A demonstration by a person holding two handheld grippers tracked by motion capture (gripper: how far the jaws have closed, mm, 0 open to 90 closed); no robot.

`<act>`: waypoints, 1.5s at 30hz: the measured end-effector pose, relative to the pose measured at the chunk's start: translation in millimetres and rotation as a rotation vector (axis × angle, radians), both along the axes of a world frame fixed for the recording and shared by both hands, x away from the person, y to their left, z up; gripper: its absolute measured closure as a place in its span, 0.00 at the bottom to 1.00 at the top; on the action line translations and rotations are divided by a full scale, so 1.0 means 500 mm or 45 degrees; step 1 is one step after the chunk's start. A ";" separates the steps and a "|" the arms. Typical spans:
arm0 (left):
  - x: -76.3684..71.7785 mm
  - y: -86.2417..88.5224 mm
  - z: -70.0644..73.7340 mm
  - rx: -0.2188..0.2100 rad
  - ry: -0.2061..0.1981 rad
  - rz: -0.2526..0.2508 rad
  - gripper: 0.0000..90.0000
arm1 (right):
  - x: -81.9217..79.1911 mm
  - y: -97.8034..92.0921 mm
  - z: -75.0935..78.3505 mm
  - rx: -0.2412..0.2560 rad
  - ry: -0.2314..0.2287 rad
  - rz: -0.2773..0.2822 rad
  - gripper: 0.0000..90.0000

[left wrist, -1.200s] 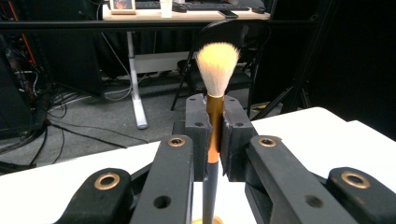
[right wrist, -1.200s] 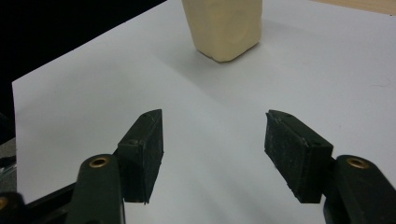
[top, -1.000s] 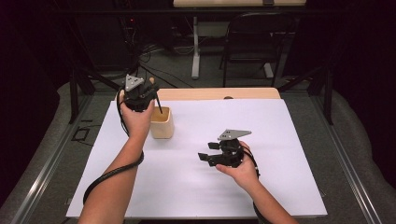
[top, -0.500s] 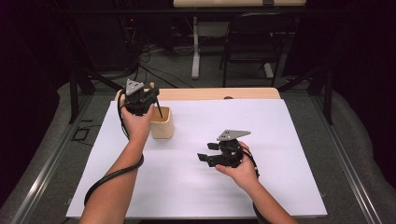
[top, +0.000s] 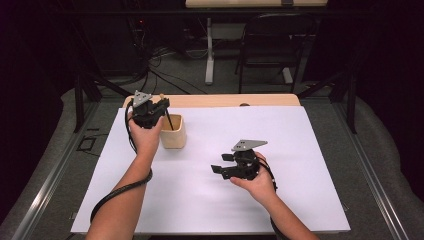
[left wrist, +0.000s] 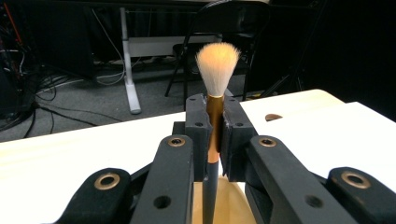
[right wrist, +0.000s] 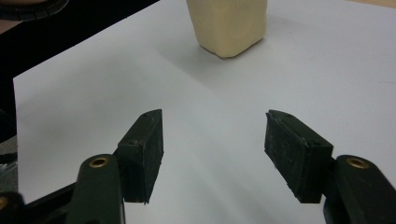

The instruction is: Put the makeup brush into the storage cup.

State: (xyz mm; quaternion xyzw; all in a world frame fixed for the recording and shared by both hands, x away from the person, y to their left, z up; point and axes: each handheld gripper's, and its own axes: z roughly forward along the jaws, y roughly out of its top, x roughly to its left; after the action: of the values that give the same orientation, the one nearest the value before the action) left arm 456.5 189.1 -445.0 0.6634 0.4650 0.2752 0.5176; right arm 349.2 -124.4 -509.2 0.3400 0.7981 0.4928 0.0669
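The left gripper [top: 161, 106] clamps a makeup brush [left wrist: 214, 88] upright, its dark handle reaching down into the cream cup [top: 174, 132] just below the jaws, while the right gripper [top: 223, 163], well apart, hovers with jaws spread wide above the white sheet [top: 300, 150].

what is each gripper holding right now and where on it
The left gripper clamps a cream-bristled makeup brush by its copper ferrule, just below the bristles. The right gripper is open and holds nothing.
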 end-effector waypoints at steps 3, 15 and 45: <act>0.000 0.001 -0.006 -0.004 0.005 0.002 0.93 | 0.000 0.001 -0.001 0.007 -0.006 -0.001 0.41; 0.000 -0.003 -0.034 0.005 0.029 -0.006 0.93 | 0.001 0.002 -0.003 -0.005 0.002 0.004 0.41; -0.003 0.009 -0.079 0.000 0.072 0.016 0.93 | 0.001 0.005 -0.006 -0.010 0.009 0.007 0.41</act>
State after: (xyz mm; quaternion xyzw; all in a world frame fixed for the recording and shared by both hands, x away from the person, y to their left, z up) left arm 455.0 193.8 -484.4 0.6679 0.4838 0.2595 0.5025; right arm 349.5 -121.9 -512.2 0.3391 0.8012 0.4888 0.0641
